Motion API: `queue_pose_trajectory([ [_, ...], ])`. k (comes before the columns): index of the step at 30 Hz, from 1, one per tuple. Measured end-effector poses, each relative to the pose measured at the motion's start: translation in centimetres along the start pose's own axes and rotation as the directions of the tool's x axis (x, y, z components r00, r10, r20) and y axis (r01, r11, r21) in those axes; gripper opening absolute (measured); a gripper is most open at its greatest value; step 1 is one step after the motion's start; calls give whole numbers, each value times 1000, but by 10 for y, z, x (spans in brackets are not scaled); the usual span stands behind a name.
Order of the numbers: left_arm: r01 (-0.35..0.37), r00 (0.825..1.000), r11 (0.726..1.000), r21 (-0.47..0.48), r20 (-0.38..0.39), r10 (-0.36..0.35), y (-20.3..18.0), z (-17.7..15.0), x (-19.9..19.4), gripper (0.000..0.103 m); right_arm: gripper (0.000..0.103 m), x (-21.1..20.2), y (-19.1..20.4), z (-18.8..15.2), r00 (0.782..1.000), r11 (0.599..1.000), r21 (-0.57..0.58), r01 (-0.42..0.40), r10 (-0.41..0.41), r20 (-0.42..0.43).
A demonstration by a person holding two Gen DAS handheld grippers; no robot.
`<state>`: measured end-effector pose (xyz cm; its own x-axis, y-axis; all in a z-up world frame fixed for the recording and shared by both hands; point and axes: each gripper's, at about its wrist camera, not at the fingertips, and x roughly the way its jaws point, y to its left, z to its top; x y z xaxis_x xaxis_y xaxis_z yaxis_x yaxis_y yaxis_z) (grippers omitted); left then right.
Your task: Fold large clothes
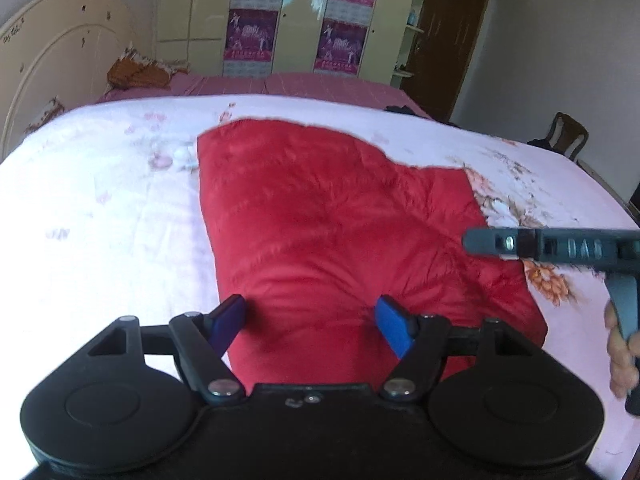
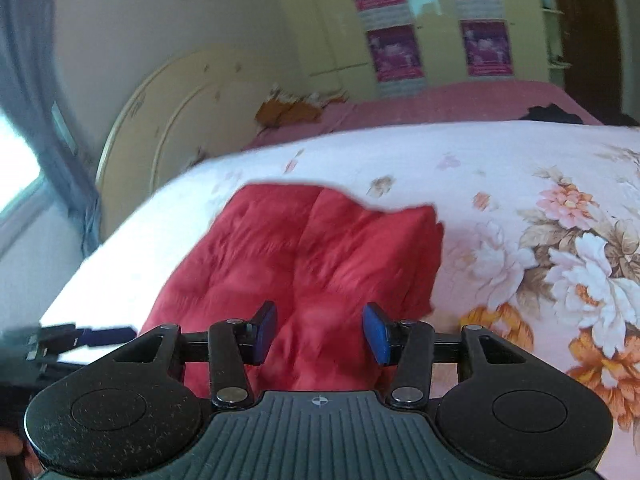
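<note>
A red quilted garment (image 1: 320, 220) lies folded on a bed covered by a pale floral sheet (image 1: 100, 208). My left gripper (image 1: 311, 326) hovers over the garment's near end, open, with only cloth showing behind its blue pads (image 1: 394, 330). In the right wrist view the garment (image 2: 304, 248) lies ahead, blurred. My right gripper (image 2: 320, 332) is also open above its near edge, nothing pressed between the pads. The right gripper (image 1: 470, 242) shows side-on at the garment's right edge, held by a hand (image 1: 620, 352). The left gripper (image 2: 116, 334) pokes in from the left.
A cream headboard (image 1: 52, 60) stands at the left. Beyond the sheet lie a pink bedspread (image 1: 320, 84), an orange cloth (image 1: 136, 72) and a dark item (image 2: 552, 114). A wardrobe with posters (image 1: 252, 20), a brown door (image 1: 452, 40) and a chair (image 1: 566, 134) lie behind.
</note>
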<state>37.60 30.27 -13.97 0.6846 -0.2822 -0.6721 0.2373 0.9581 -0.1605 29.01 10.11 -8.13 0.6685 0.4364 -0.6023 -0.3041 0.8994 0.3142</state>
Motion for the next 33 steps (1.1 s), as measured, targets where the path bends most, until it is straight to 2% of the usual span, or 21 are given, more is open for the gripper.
queue_pose_trajectory([
  [6, -15, 1000, 1000, -10, -9, 14, 4, -9, 8, 72, 49, 14, -1, -34, 994, 995, -50, 82, -86, -74],
  [12, -11, 1000, 1000, -4, -21, 11, 8, -13, 15, 72, 51, 28, -14, -47, 989, 996, -7, 90, -90, -119],
  [16, -8, 999, 1000, 2, -34, 8, 9, -9, 14, 72, 53, 30, -27, -48, 986, 993, 103, 64, -47, -157],
  [19, 2, 999, 1000, -15, -35, -3, 14, -2, 7, 71, 53, 21, -28, -41, 985, 992, 112, 55, -35, -171],
  [23, 14, 1000, 1000, -20, -15, -14, 17, 8, -4, 68, 53, -1, -25, -29, 991, 994, 99, 50, -37, -126],
  [28, 35, 999, 999, 15, 42, -35, 11, 31, -14, 68, 53, -26, -21, 0, 999, 994, 95, 53, -53, -2],
  [33, 19, 997, 1000, 10, 69, -20, 12, 65, 17, 68, 53, -6, -12, 38, 993, 995, 39, 97, -99, 67],
])
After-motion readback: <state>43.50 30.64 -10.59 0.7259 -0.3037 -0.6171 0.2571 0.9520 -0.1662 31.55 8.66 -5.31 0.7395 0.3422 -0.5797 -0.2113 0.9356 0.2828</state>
